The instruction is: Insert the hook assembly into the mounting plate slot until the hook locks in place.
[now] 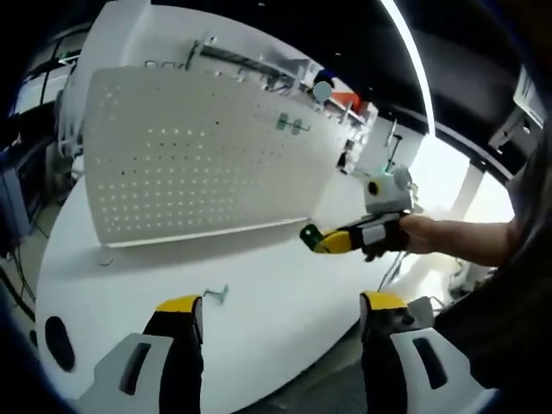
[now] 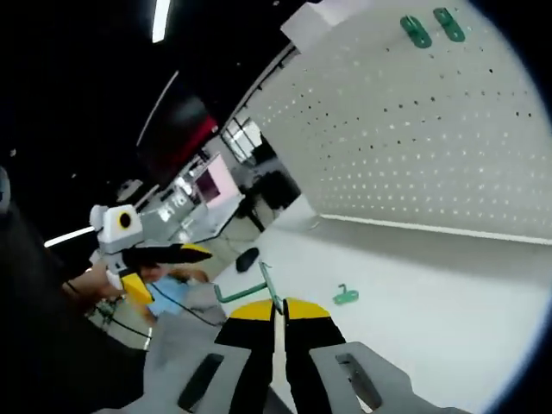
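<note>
Pegboard (image 1: 198,155) upright on white table (image 1: 285,293); right hand-held gripper (image 2: 278,312) clenched on green hook (image 2: 259,289); left hand-held gripper (image 1: 280,315) released.

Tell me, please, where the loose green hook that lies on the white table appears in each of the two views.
Left gripper view: the loose green hook lies low in the middle, just right of the left jaw's yellow tip.
Right gripper view: it lies low, right of centre, above the closed jaws.
Shared landmark: the white pegboard with two green hooks already mounted.
</note>
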Tool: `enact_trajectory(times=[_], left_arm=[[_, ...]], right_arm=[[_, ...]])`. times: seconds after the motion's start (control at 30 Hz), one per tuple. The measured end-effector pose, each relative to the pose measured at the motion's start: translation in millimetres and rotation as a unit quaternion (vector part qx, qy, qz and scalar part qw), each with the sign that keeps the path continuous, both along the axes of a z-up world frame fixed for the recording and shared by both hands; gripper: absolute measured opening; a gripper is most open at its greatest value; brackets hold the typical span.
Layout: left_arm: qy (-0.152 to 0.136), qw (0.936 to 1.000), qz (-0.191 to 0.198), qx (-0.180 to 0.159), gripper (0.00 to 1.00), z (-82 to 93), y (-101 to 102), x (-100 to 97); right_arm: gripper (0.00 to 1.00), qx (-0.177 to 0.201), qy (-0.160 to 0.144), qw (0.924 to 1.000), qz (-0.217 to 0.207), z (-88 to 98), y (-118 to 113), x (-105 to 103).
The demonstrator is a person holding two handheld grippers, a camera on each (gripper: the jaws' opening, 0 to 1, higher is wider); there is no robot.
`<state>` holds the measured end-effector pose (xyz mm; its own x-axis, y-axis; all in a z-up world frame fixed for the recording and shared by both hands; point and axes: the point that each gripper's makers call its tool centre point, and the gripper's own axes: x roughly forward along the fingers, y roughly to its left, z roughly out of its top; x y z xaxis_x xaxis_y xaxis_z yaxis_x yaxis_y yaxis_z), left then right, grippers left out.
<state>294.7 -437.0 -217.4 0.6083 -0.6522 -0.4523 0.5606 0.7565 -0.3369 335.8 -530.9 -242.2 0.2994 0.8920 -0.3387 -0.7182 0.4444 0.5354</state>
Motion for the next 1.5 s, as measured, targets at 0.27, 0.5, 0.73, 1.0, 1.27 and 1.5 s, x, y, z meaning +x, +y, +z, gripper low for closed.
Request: enact_trajectory(times=[0.27,0.5,0.73,1.0,1.27,1.5], left_arm=[[-0.011,0.9996,-0.019,-0.02,0.6,16.5,-6,-1.0],[-0.009,0.9976,-0.028,-0.062,0.53,28.2,-17,-4.4],[-0.017,0.9939,-0.053,-0.095,0.42,40.2,-26,-14.5],[-0.017,0.9848,-0.076,-0.155,0.34,53.8,-38,-25.4],[-0.018,0.9804,-0.109,-0.163,0.24,56.2,-49,-34.8],[-0.007,0.9716,-0.135,-0.194,0.07,62.5,-57,-41.2]], right_arm=[[0.01,0.057,0.019,0.9971,0.045,20.1,15,-35],[0.01,0.086,0.021,0.993,0.079,30.9,27,-49],[0.01,0.136,0.039,0.9853,0.097,46.6,37,-57],[0.01,0.153,0.046,0.9778,0.135,51.8,45,-75],[0.01,0.187,0.072,0.9659,0.164,56.6,53,-92],[0.01,0.224,0.103,0.9546,0.168,63.7,55,-97]])
